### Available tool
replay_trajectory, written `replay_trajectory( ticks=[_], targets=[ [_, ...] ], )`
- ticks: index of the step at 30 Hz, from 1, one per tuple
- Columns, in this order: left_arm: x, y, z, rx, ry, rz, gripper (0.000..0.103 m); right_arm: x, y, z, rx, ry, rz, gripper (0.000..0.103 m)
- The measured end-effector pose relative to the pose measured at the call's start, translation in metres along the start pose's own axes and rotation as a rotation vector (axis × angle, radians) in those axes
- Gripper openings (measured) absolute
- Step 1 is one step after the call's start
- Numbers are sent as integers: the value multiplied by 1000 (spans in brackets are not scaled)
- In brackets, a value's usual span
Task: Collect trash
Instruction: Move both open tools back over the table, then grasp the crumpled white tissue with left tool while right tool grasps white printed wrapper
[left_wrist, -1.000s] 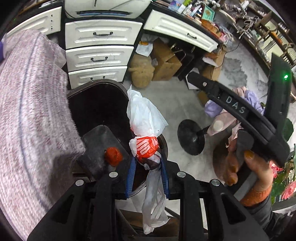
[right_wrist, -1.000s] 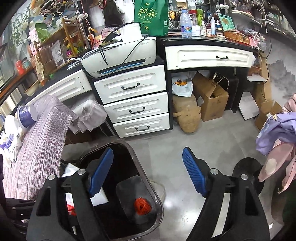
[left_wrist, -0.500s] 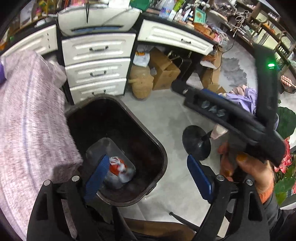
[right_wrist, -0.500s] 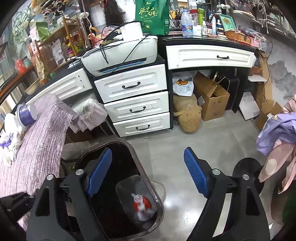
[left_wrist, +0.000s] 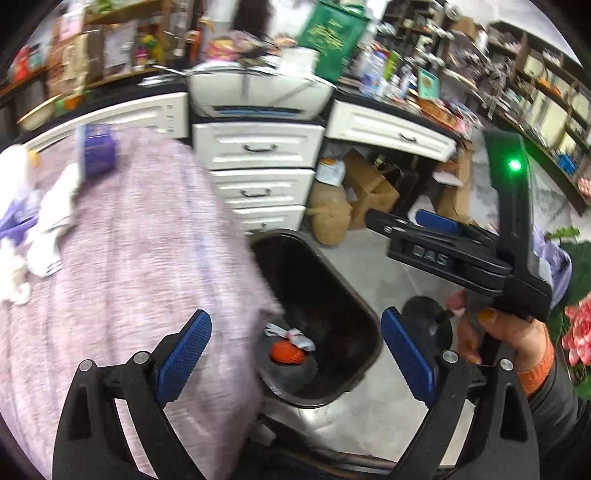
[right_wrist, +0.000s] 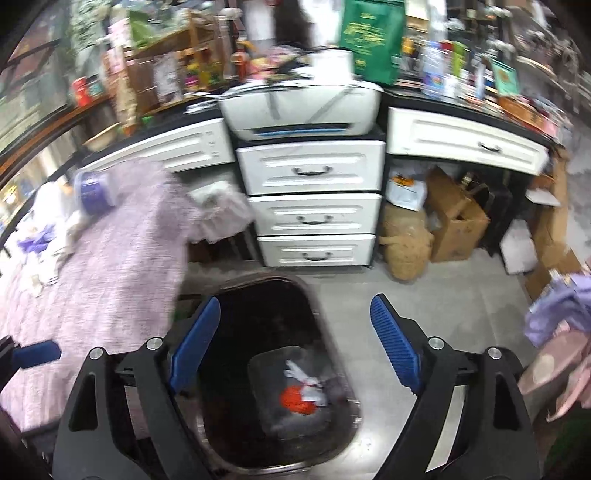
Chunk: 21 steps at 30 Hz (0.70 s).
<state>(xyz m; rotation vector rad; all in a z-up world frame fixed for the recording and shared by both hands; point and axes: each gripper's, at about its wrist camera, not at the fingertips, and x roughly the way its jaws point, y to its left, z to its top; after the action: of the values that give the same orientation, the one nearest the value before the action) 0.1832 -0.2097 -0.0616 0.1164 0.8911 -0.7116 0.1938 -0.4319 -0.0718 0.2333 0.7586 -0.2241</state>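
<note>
A black trash bin (left_wrist: 364, 314) (right_wrist: 317, 302) stands on the floor beside the table. A white and red plastic bag (left_wrist: 290, 347) (right_wrist: 304, 391) lies at its bottom. My left gripper (left_wrist: 295, 358) is open and empty above the bin's left rim and the table edge. My right gripper (right_wrist: 293, 350) is open and empty above the bin. It also shows in the left wrist view (left_wrist: 436, 221), held at the right. On the table lie white tissues (left_wrist: 51, 218) (right_wrist: 48, 254), a purple wrapper (left_wrist: 16, 225) (right_wrist: 35, 240) and a purple-labelled cup (left_wrist: 96, 149) (right_wrist: 94, 192).
A purple woven cloth (left_wrist: 122, 277) (right_wrist: 92, 280) covers the table at the left. White drawers (left_wrist: 258, 173) (right_wrist: 314, 206) with a printer (right_wrist: 299, 107) on top stand behind the bin. Cardboard boxes (right_wrist: 454, 218) and a burlap sack (right_wrist: 406, 247) sit under the desk.
My left gripper opened and let go of the bag, which dropped into the bin. Both grippers then lifted and swung left, bringing the table and its litter into view.
</note>
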Motion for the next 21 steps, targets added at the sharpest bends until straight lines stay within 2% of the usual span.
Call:
replay_trajectory(
  ticks=[3, 10, 17, 21],
  targets=[
    [-15, 26, -3, -48, -27, 49, 93, -1, 29, 5, -51, 4, 53, 88],
    [-50, 102, -11, -177, -75, 220, 93, 4, 104, 16, -165, 15, 182, 88],
    [-66, 175, -8, -297, -98, 354, 90, 8, 169, 19, -255, 26, 286, 88],
    [-55, 207, 9, -351, -80, 358, 83, 6, 188, 17, -285, 26, 314, 88]
  ],
)
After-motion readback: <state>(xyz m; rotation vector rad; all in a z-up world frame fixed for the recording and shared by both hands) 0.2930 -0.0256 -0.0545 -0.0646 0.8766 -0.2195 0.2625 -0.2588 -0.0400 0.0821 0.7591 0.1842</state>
